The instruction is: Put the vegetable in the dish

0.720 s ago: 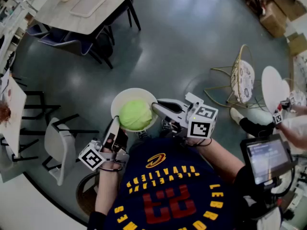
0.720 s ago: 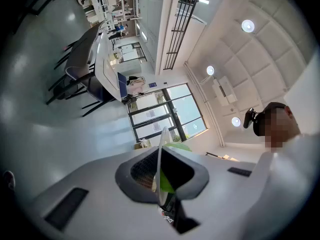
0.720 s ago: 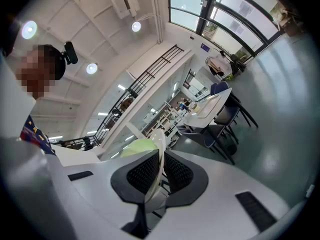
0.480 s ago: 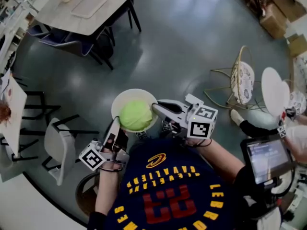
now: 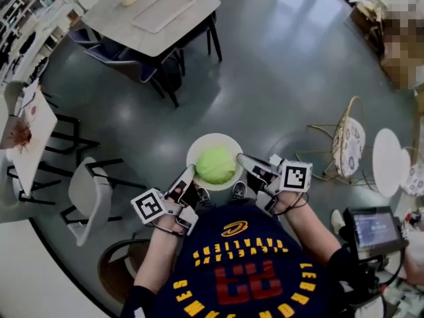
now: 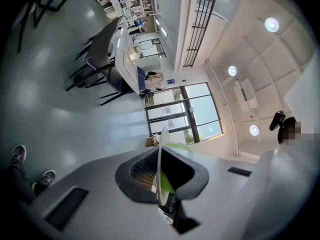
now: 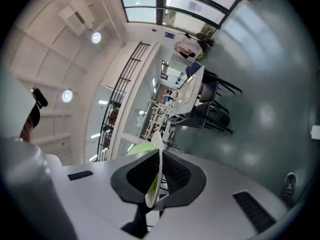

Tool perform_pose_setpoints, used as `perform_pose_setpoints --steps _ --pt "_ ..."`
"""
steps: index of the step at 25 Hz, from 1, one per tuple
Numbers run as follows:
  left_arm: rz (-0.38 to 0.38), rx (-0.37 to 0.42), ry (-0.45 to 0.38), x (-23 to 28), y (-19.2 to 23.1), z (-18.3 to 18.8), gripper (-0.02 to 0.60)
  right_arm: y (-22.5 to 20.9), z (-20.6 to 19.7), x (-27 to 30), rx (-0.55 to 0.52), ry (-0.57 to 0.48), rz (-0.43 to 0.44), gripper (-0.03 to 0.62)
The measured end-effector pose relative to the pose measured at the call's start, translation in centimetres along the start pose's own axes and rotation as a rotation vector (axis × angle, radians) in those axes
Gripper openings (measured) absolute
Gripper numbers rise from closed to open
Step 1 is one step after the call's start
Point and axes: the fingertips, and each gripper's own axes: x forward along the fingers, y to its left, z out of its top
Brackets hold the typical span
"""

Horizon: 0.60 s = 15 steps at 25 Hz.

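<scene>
1. Holding position: you carry a white dish (image 5: 213,139) in the air above the grey floor (image 5: 265,78), just in front of your chest, with one tool on each side of its rim.
2. Vegetable (image 5: 216,165): one round, pale-green leafy head. It lies inside the dish and fills most of it.
3. Left hand-held gripper (image 5: 188,173): its jaws are closed on the dish's left rim. In the left gripper view the rim (image 6: 160,169) stands edge-on between the two dark pads, with green showing just behind it.
4. Right hand-held gripper (image 5: 245,160): its jaws are closed on the dish's right rim. In the right gripper view the thin white edge (image 7: 157,176) is pinched between the pads, with green on its inner side.
5. Surroundings, head view:
   - A pale worktop (image 5: 106,15) bearing a flat tray (image 5: 162,12) stands well apart at upper left.
   - A white chair (image 5: 86,194) stands at your left.
   - A wire chair (image 5: 348,144) stands at right.
   - A tablet (image 5: 374,227) with a lit screen is at lower right.
</scene>
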Motion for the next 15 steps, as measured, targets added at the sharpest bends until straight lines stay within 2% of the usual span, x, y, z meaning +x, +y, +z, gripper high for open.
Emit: perform_pose_setpoints --steps 4,9,15 --pt "0.08 -0.079 0.003 1.8 1.8 -1.1 0.014 -2.1 1.3 -0.8 0.059 0.02 0.012 0.021" --pt "0.119 -0.125 -0.028 3.1 3.0 -1.9 0.014 -4.1 1.9 -1.1 0.105 0.057 0.027 0.02" --pt "0.135 -0.153 -0.061 4.2 3.3 -4.2 0.014 -5.4 2.6 -2.8 0.058 0.097 0.035 0.021"
